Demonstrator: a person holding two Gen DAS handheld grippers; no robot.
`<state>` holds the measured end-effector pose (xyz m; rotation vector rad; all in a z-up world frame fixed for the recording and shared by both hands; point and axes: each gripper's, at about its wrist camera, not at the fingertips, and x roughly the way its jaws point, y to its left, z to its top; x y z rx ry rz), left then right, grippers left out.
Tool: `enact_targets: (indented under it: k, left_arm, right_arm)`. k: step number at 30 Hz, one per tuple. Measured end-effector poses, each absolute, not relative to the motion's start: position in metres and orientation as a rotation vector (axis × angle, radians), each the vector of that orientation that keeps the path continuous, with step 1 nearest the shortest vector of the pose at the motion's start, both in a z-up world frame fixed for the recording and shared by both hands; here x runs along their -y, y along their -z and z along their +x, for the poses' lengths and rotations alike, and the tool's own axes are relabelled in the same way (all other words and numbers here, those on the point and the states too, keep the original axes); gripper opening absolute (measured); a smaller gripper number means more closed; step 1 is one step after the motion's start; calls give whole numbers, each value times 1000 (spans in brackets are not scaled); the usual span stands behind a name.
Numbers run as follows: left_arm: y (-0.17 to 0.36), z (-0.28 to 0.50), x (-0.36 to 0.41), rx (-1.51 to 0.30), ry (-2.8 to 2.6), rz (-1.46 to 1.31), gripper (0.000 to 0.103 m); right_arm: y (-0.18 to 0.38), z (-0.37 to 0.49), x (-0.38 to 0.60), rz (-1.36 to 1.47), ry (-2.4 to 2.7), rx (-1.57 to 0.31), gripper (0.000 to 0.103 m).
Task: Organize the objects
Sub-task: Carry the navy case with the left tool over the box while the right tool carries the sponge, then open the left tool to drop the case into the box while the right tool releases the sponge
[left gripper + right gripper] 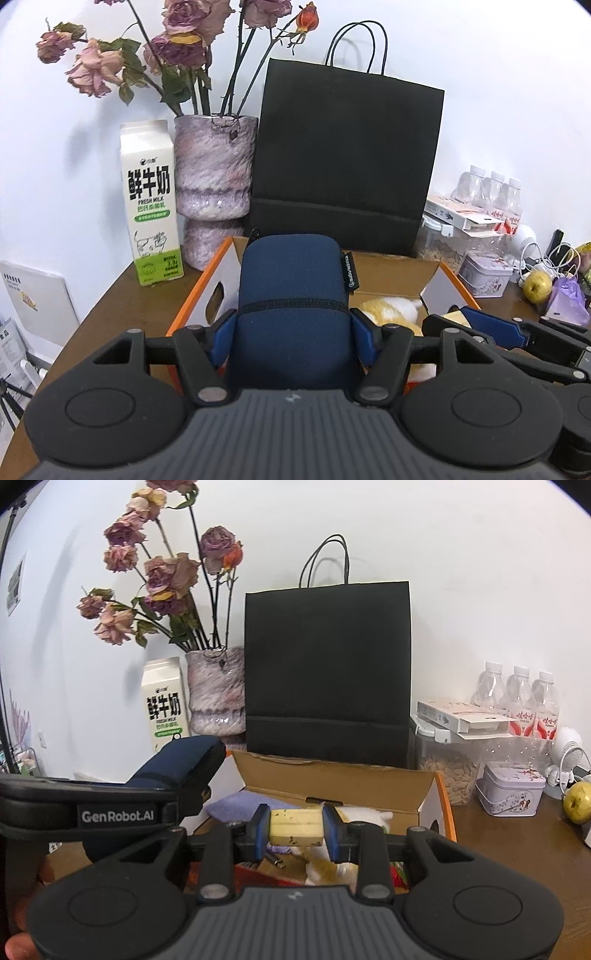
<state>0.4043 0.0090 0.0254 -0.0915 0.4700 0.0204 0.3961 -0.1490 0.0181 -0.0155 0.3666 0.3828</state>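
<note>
My left gripper (293, 325) is shut on a navy blue zip pouch (291, 291) and holds it above the near left part of an open cardboard box (391, 275) with orange edges. The pouch also shows in the right wrist view (177, 764), at left. My right gripper (295, 829) is shut on a pale yellow block (295, 827) with dark specks, held over the box (332, 782). In the box lie a yellow and white plush toy (391, 310) and a purple cloth (236, 806).
A black paper bag (343, 158) stands behind the box. A milk carton (151, 210) and a vase of dried roses (214, 192) stand at the back left. Water bottles (517, 701), a clear jar (447, 771), a tin (509, 794) and a yellow-green fruit (580, 801) are at the right.
</note>
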Motion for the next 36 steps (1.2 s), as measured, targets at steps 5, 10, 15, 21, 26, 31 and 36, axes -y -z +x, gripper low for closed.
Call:
enact_targets:
  k: [5,10,15,21,26,31,36]
  left_arm:
    - [-25,422,-9,-465,-15,-81,65]
    - [-25,437,-9,-460,-14,-77,65]
    - [-25,453,-9,-460,-13,-77,65]
    - [-19,473,-10,-472,-14,-79,65]
    - [-13,493,-16,-478,-20,-81,65]
    - [-7,503,-18,-485,-28,-78,65]
    - [-1,507,-17,-499,-14,-75,65]
  right_arm:
    - [-17,414,147,-3,-368,-369,29]
    - [-17,432,145,5,-350,-365,29]
    - [-17,447,142,7,-334,-362,29]
    - [-14,465,140,2,-315,-370,29]
    - [-7,478,136,2,-306,-383,29]
    - [-2,486,133,-2,-293,-388,29]
    - [2,491,134,-6,-281,-397,29]
